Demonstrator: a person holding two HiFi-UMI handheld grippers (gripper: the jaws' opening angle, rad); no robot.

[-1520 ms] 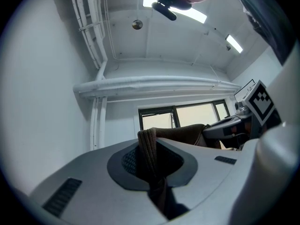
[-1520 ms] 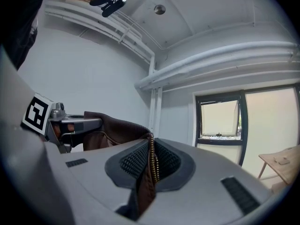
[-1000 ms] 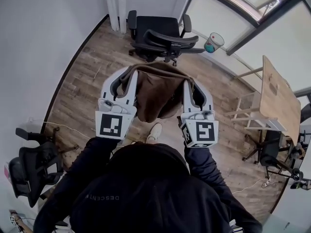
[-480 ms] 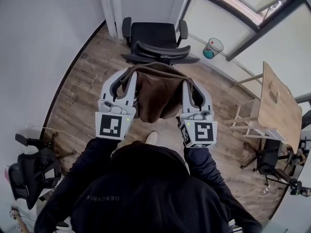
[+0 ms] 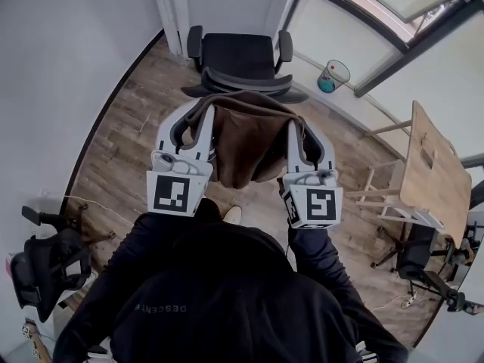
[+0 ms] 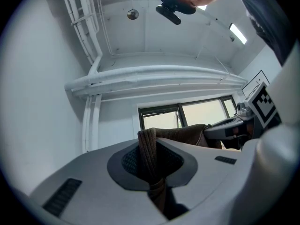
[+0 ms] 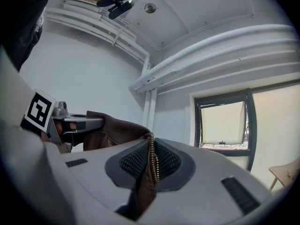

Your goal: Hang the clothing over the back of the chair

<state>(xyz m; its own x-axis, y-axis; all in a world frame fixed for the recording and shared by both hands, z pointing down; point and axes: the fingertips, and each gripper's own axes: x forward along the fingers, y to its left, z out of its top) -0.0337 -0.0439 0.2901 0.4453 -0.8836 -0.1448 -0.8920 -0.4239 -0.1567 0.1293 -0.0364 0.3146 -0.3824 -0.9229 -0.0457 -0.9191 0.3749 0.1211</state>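
A brown zip-up garment (image 5: 246, 138) hangs stretched between my two grippers, sagging in the middle. My left gripper (image 5: 195, 112) is shut on its ribbed edge (image 6: 149, 158). My right gripper (image 5: 296, 121) is shut on the edge with the brass zipper (image 7: 152, 159). Both are held level at chest height. Just beyond the garment stands a black office chair (image 5: 240, 55), its curved backrest (image 5: 246, 84) nearest me and its seat facing away. The garment's top edge sits right by the backrest in the head view; I cannot tell whether they touch.
A white wall and pipes stand behind the chair, with a window wall to the right. A small bin (image 5: 333, 75) sits by the window. A wooden table (image 5: 431, 165) is at the right, another black chair (image 5: 45, 255) at the lower left. Wood floor (image 5: 125, 142) lies between.
The person has stepped toward the black chair with the garment held up; the chair's backrest now lies just past the garment's top edge. Both grips are unchanged.
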